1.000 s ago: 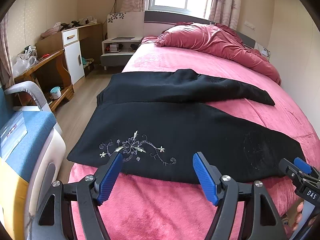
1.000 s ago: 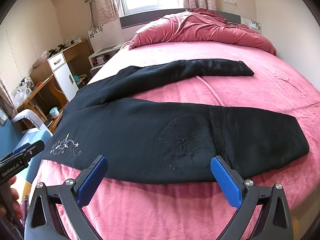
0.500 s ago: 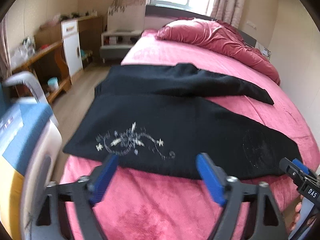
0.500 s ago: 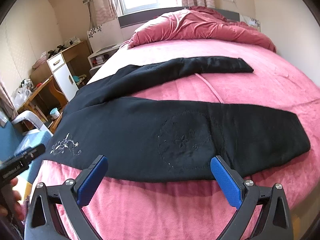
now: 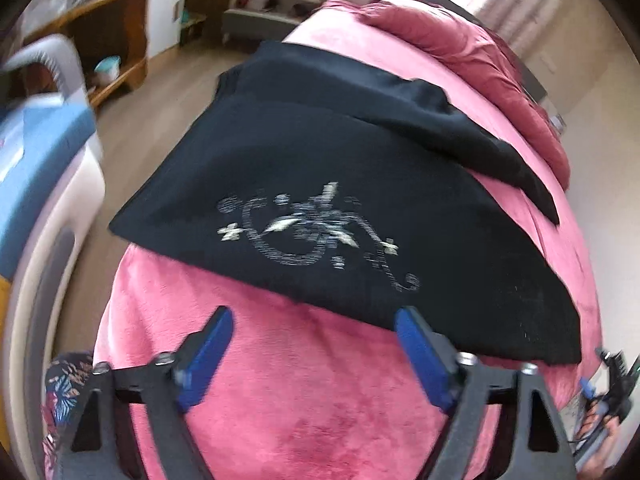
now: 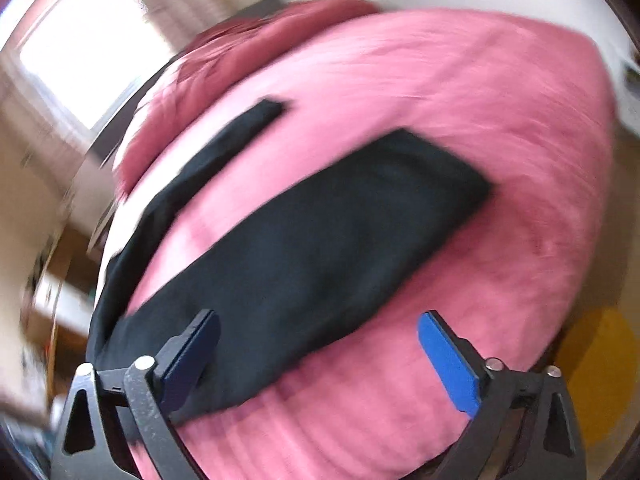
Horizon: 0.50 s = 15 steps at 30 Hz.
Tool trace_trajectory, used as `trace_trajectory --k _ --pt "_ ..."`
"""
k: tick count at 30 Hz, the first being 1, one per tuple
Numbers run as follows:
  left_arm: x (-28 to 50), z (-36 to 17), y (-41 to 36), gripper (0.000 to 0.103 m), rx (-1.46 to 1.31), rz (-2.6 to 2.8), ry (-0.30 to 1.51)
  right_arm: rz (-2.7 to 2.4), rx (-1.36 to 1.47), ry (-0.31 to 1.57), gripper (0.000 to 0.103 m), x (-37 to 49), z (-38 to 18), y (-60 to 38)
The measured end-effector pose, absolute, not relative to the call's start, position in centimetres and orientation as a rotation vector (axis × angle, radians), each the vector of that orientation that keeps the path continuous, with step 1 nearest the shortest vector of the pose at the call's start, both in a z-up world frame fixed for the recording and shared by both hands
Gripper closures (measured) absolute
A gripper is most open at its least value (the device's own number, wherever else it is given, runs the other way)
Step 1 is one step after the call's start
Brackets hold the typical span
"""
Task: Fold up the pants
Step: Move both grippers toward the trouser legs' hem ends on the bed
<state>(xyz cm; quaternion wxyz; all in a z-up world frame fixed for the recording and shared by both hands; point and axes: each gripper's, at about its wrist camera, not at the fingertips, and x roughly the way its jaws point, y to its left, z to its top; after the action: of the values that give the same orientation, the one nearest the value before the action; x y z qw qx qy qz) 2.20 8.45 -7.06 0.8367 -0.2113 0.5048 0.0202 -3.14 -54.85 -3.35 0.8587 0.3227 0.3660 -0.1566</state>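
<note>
Black pants point(image 5: 320, 152) with a silver floral embroidery point(image 5: 316, 228) lie spread flat on the pink bed, legs apart. My left gripper point(image 5: 316, 340) is open and empty, just short of the near edge of the waist part. In the blurred right wrist view the pants' near leg point(image 6: 320, 240) runs diagonally, its cuff at the right. My right gripper point(image 6: 318, 344) is open and empty, its left finger over the leg's near edge. The right gripper also shows at the lower right of the left wrist view point(image 5: 612, 392).
The pink bedsheet point(image 5: 320, 420) covers the bed, with a red duvet point(image 5: 500, 60) bunched at its far end. A blue and white chair point(image 5: 44, 168) stands left of the bed. A wooden desk point(image 5: 108, 28) and low shelf are by the far wall.
Both grippers have tilted and moved closer to the pants. The left has shifted toward the waist; the right has swung toward the leg's cuff end. Both views are now blurred.
</note>
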Motion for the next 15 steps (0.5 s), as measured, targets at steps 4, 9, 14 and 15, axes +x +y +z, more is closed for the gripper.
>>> trace_trajectory --k 4,9,14,15 --pt "2.3 -8.1 10.4 0.032 -0.537 0.063 1.094 -0.409 0.835 0.762 0.018 -2.6 -6.0 -60.4" --pt "3.0 -9.2 12.5 0.041 -0.623 0.078 1.080 -0.462 0.862 0.780 0.031 -0.8 -8.2 -62.4" --pt "3.6 -9.7 14.0 0.051 -0.687 0.110 1.061 -0.482 0.748 0.828 0.050 1.3 -7.9 -61.6" --pt "3.8 -9.8 14.1 0.052 -0.696 0.111 1.059 -0.489 0.727 0.837 0.056 1.8 -7.7 -61.5"
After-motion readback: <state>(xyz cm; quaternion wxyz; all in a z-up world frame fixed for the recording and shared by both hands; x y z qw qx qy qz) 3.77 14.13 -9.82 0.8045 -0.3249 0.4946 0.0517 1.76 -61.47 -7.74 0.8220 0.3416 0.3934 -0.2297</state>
